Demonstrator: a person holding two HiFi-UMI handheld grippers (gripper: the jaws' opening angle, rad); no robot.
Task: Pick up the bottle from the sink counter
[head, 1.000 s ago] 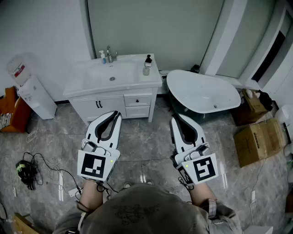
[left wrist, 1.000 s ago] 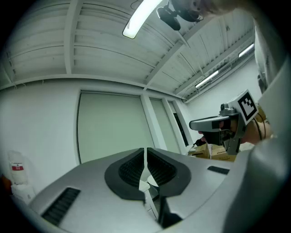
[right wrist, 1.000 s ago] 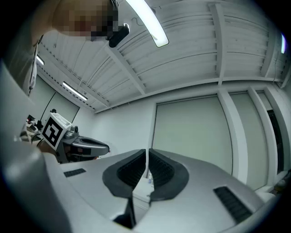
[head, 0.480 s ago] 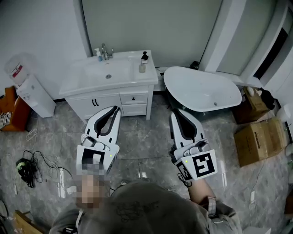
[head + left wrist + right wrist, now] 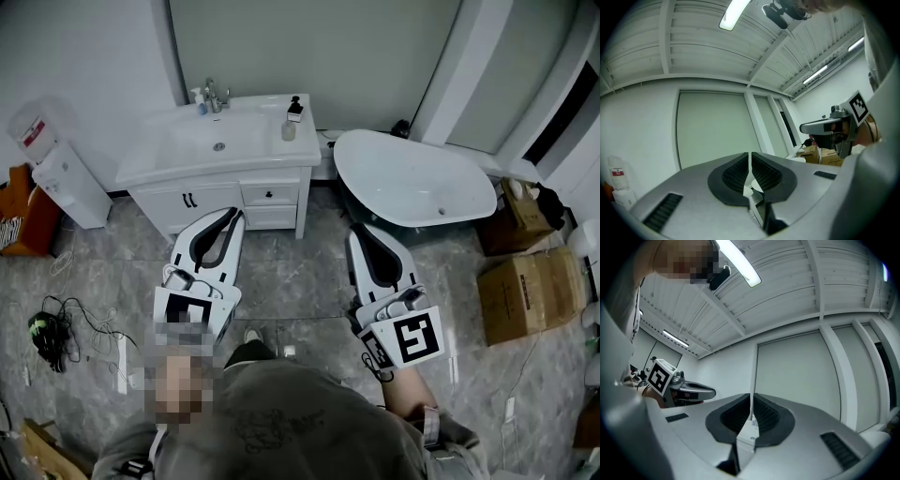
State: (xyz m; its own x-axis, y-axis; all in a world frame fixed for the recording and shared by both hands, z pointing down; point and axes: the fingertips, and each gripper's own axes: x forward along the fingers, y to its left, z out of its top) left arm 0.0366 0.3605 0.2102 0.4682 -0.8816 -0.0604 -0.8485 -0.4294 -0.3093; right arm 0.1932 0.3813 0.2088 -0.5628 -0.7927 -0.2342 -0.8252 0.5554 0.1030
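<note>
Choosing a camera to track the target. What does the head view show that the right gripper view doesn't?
Only the head view: the sink counter clearly, the pump bottle on its right end, the bathtub. Only the right gripper view: the ceiling light. Both: the right gripper, fingers together, empty; the left gripper; perhaps the counter, a white sliver below the fingers.

White-grey plastic left gripper [image 5: 232,216] and right gripper [image 5: 362,232], black ribbed pads [image 5: 732,176] inside; black-and-white square-marker cube [image 5: 413,339] at each rear. Behind them, grey T-shirt [image 5: 281,422], faint dark print.
</note>
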